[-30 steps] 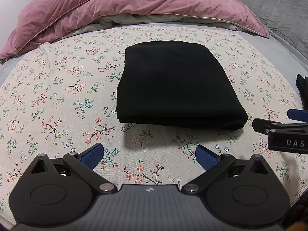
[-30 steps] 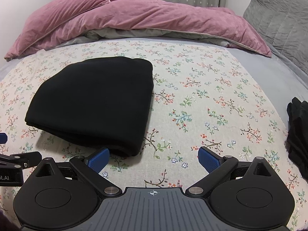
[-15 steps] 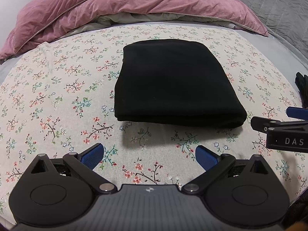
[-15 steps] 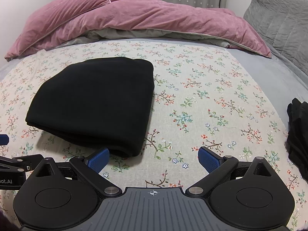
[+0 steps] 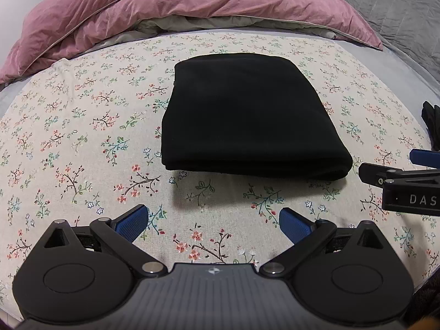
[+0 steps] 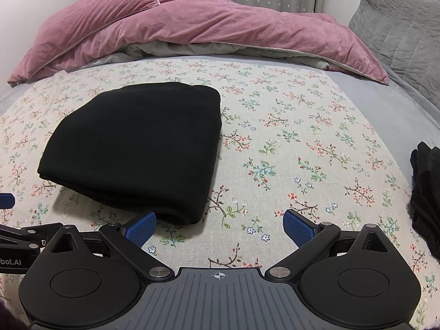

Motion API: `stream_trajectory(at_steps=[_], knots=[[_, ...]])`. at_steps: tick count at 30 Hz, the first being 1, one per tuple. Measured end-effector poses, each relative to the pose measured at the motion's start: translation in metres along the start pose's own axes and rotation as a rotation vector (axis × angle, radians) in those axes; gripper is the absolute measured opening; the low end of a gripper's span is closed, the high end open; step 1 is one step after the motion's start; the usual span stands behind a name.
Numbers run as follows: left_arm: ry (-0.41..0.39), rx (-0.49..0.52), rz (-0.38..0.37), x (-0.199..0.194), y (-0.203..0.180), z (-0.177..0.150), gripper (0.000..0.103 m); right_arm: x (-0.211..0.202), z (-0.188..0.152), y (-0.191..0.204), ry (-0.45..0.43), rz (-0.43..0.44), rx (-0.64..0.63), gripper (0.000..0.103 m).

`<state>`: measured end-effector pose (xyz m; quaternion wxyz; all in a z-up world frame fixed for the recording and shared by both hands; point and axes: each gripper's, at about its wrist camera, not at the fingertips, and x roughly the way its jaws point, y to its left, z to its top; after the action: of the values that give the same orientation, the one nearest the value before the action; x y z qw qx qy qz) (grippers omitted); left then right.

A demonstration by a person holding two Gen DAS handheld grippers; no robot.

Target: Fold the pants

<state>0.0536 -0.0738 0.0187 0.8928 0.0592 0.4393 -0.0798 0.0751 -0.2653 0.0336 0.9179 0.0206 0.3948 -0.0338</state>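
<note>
The black pants (image 5: 247, 115) lie folded into a flat rectangle on the floral sheet (image 5: 82, 126); in the right wrist view the pants (image 6: 143, 145) sit to the left. My left gripper (image 5: 213, 222) is open and empty, a short way in front of the fold's near edge. My right gripper (image 6: 220, 227) is open and empty, with its left blue pad (image 6: 140, 229) just in front of the pants' near right corner. The right gripper also shows at the right edge of the left wrist view (image 5: 398, 176).
A pink duvet (image 5: 178, 8) is heaped along the back of the bed. A grey quilted pillow (image 6: 398, 24) lies at the back right. Another dark garment (image 6: 426, 198) lies at the bed's right edge.
Both grippers have pulled back slightly and risen a little; the pants lie still and look a bit farther away in the left wrist view.
</note>
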Motion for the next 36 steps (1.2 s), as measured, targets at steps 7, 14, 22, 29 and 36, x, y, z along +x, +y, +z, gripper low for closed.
stream_trajectory(at_steps=[7, 14, 22, 29, 36], knots=[[0.002, 0.001, -0.003, 0.0002, -0.0002, -0.0004, 0.103, 0.0009, -0.0002, -0.0010, 0.006, 0.004, 0.004, 0.100], [0.004, 0.000, -0.004, 0.0003, -0.0005, -0.0002, 0.103, 0.0014, 0.0000, -0.0005, 0.008, 0.004, 0.004, 0.100], [0.006, 0.000, -0.007, 0.0005, 0.0000, -0.0008, 0.103, 0.0018, -0.0005, 0.0002, 0.008, 0.003, 0.003, 0.100], [0.008, -0.002, -0.008, 0.0006, 0.0003, -0.0006, 0.103, 0.0033, -0.0019, 0.0001, 0.010, 0.005, -0.002, 0.100], [0.012, -0.002, -0.022, 0.0005, 0.0003, -0.0011, 0.103, 0.0041, -0.0016, -0.0009, 0.012, 0.008, -0.005, 0.100]])
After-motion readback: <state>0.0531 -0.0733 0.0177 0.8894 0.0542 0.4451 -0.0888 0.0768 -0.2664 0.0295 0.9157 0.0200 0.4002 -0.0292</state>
